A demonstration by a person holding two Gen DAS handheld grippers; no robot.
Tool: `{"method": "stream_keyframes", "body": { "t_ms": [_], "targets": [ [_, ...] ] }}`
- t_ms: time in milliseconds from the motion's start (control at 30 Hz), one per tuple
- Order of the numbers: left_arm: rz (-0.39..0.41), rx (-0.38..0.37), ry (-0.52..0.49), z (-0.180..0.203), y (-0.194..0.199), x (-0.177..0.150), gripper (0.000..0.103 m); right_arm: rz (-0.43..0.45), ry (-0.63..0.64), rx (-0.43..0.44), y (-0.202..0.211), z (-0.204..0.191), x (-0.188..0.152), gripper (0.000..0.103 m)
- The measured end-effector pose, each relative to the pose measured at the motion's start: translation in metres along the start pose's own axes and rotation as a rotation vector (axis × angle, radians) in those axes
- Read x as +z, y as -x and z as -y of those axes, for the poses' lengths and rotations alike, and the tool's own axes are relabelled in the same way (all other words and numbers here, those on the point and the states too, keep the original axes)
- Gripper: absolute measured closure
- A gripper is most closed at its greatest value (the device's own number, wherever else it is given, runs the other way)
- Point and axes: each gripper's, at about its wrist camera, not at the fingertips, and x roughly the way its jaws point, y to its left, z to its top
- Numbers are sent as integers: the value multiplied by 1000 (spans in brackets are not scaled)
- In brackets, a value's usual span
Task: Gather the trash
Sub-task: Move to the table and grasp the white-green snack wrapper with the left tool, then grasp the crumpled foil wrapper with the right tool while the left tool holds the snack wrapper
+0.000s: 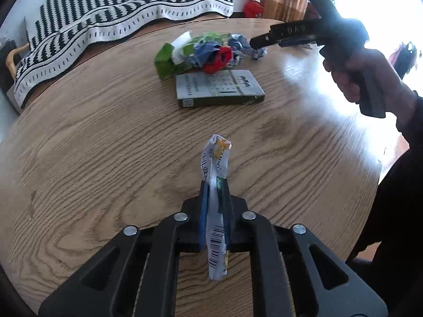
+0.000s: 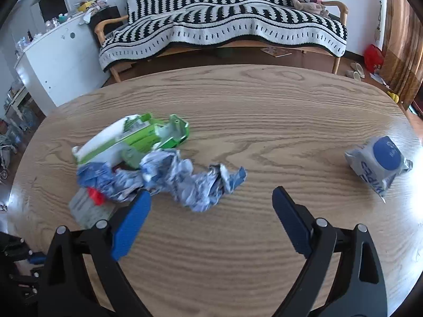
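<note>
My left gripper [image 1: 215, 187] is shut on a white wrapper [image 1: 216, 163] with a barcode, held above the wooden table [image 1: 92, 132]. A trash pile lies at the table's far side: a green carton [image 1: 166, 59], crumpled blue-white wrappers [image 1: 238, 47] and a red piece [image 1: 219, 58]. My right gripper [image 2: 211, 198] is open and empty just above the table, its fingers either side of a crumpled blue-white wrapper [image 2: 195, 179]. The green carton [image 2: 137, 140] lies behind the wrapper. The right gripper also shows in the left wrist view [image 1: 261, 41], over the pile.
A flat grey-green box [image 1: 218, 87] lies beside the pile, partly hidden in the right wrist view [image 2: 84, 211]. A pack of wipes [image 2: 378, 163] sits at the table's right. A sofa with a striped blanket [image 2: 224, 26] stands behind the table, a white cabinet [image 2: 53, 60] at left.
</note>
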Motion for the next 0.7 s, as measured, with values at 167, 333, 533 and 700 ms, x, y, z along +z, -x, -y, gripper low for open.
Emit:
{"method": "stream_keyframes", "body": {
  "t_ms": [167, 333, 533, 700],
  "targets": [
    [25, 8, 11, 3, 5, 9, 95, -36, -3, 53, -13, 1, 2, 60],
    [55, 12, 50, 1, 12, 23, 95, 5, 39, 70, 13, -5, -1, 71],
    [102, 7, 82, 13, 22, 51, 95, 65, -3, 109, 59, 15, -9, 71],
    [144, -20, 106, 42, 26, 83, 95, 95, -41, 76, 95, 46, -27, 71]
  ]
}}
